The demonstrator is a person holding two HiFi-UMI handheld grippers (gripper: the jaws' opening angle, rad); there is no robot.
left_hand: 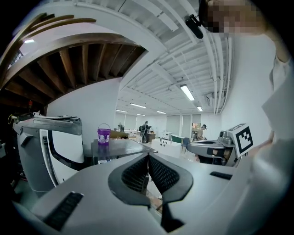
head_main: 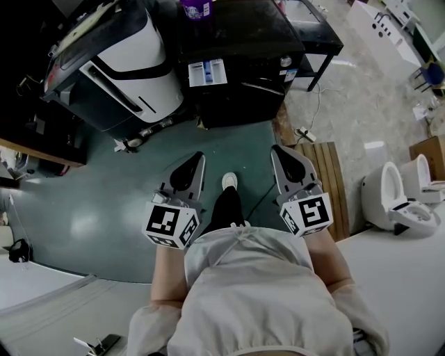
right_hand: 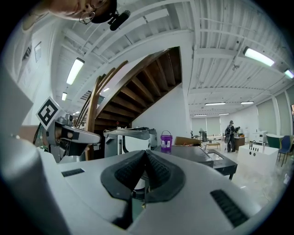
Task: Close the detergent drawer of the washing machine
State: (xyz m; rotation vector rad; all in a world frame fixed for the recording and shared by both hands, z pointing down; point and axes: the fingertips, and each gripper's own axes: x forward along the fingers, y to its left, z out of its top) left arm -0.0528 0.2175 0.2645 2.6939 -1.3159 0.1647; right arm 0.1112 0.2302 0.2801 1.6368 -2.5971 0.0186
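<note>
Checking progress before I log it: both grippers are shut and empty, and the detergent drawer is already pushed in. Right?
No. The head view shows the detergent drawer pulled out from the washing machine, compartments exposed. The left gripper and right gripper are indeed shut and empty.

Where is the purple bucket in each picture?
Head view: the purple bucket is at the top edge, near the middle, partly cut off, on a dark top.
Left gripper view: it is left of centre, above the jaws.
Right gripper view: it is just right of centre, above the jaws.
Shared landmark: the white machine with black trim is to the bucket's left in every view.
</note>
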